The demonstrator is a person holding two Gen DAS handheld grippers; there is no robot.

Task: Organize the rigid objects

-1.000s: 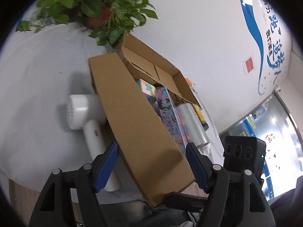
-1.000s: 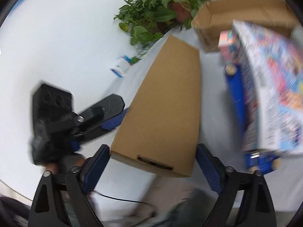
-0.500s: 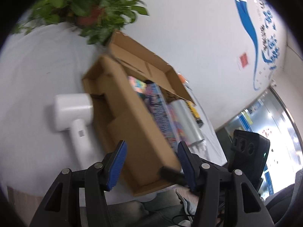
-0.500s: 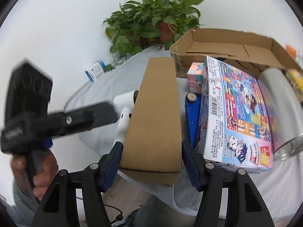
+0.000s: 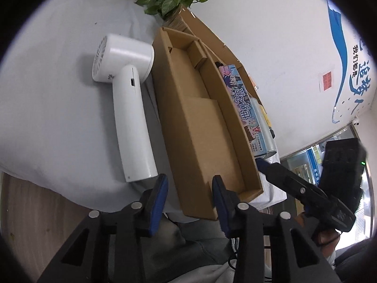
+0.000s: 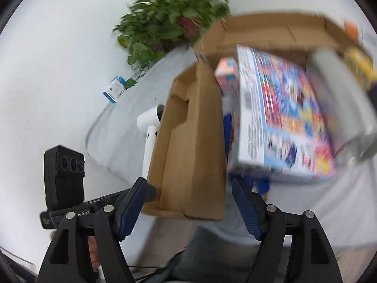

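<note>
A long open cardboard box [image 5: 200, 127] lies on the white-clothed table, its opening up; it also shows in the right wrist view [image 6: 188, 155]. My left gripper [image 5: 189, 198] is open at the box's near end, its fingers astride the left wall. My right gripper [image 6: 188, 205] is open around the same near end, and shows in the left wrist view [image 5: 294, 188] beside the box's right wall. A white hair dryer [image 5: 127, 108] lies left of the box. A colourful game box [image 6: 280, 118] and a silver cylinder [image 6: 341, 99] lie to its right.
A second open cardboard box [image 6: 271, 35] and a potted plant [image 6: 172, 28] stand at the back. A small blue-white carton [image 6: 115, 89] sits by the wall. The table's front edge [image 5: 70, 198] runs just ahead of the grippers, wooden floor below.
The long box has turned from closed side up to opening up. My left gripper's fingers have closed in somewhat and dropped to the box's near end. The right view is now blurred with motion.
</note>
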